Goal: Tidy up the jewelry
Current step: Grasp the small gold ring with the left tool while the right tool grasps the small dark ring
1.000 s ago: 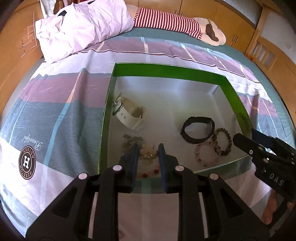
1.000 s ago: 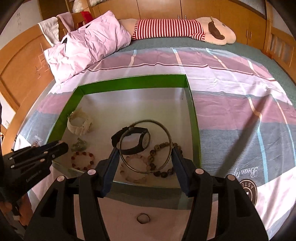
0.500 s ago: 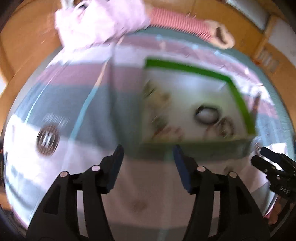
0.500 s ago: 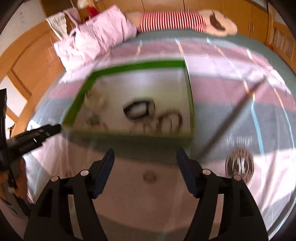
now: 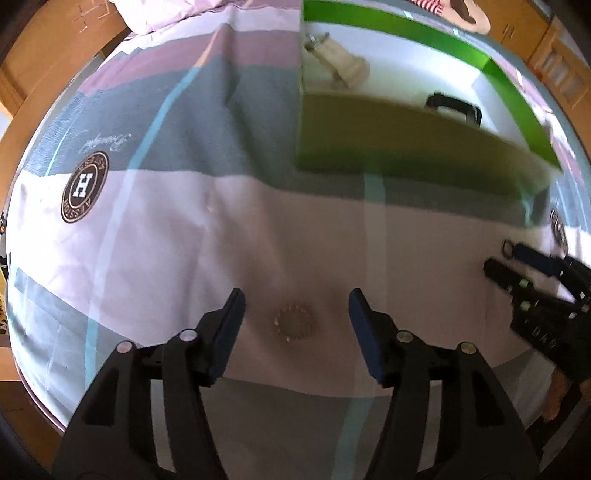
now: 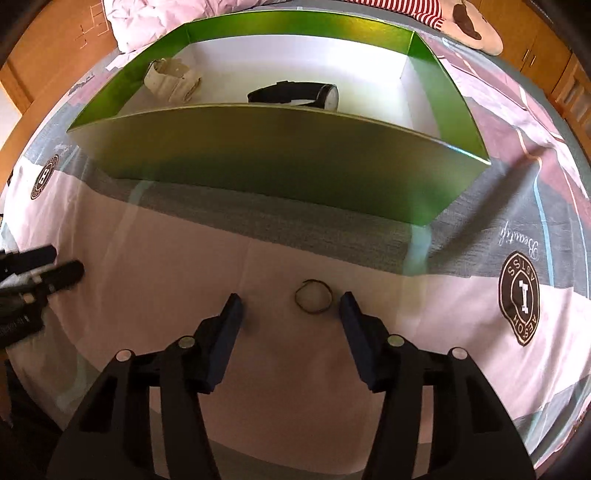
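A green box (image 6: 280,155) with a white floor stands on the bedspread; it also shows in the left wrist view (image 5: 406,144). In it lie a black watch (image 6: 295,94) and a white strap (image 6: 171,79). My left gripper (image 5: 295,317) is open, low over the bed, with a small beaded bracelet (image 5: 294,322) lying between its fingers. My right gripper (image 6: 291,310) is open, low over the bed, with a thin metal ring (image 6: 313,296) lying between its fingers, nearer the right one. Each gripper is empty.
The patterned bedspread (image 6: 480,229) has round logo prints (image 5: 84,189). A pink pillow (image 6: 177,14) and a striped plush toy (image 6: 469,26) lie at the bed's far end. Wooden wardrobes (image 5: 554,62) stand behind.
Both grippers have pulled back from over the box and dropped low over the bedspread in front of it. The left gripper has opened. The right gripper has let go of the large bangle.
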